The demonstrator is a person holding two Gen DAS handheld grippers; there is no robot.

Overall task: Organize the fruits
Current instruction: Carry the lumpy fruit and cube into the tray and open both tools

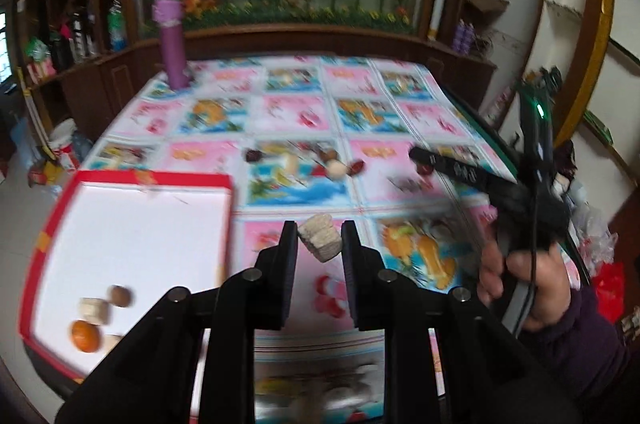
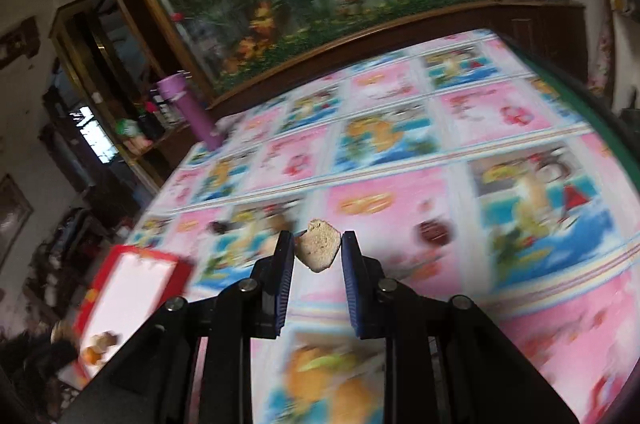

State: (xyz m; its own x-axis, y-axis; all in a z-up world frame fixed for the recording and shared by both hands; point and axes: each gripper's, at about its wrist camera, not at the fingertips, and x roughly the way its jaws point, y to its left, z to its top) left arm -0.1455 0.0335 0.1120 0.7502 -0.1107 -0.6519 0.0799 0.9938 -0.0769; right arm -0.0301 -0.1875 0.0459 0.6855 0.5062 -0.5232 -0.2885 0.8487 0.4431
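Both hand-held grippers, left [image 1: 320,238] and right [image 2: 318,250], are each pinching a pale chunk [image 1: 320,238] [image 2: 318,251] by its flat sides above the bench [image 1: 360,127]; looking light, rigid, maybe crumbly, so gentle squeeze.

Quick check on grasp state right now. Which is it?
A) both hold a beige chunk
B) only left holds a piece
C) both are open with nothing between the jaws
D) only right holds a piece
A: the left gripper has its jaws closed on a beige ridged chunk, and the right gripper pinches a similar beige chunk, both lifted above the patterned tablecloth.
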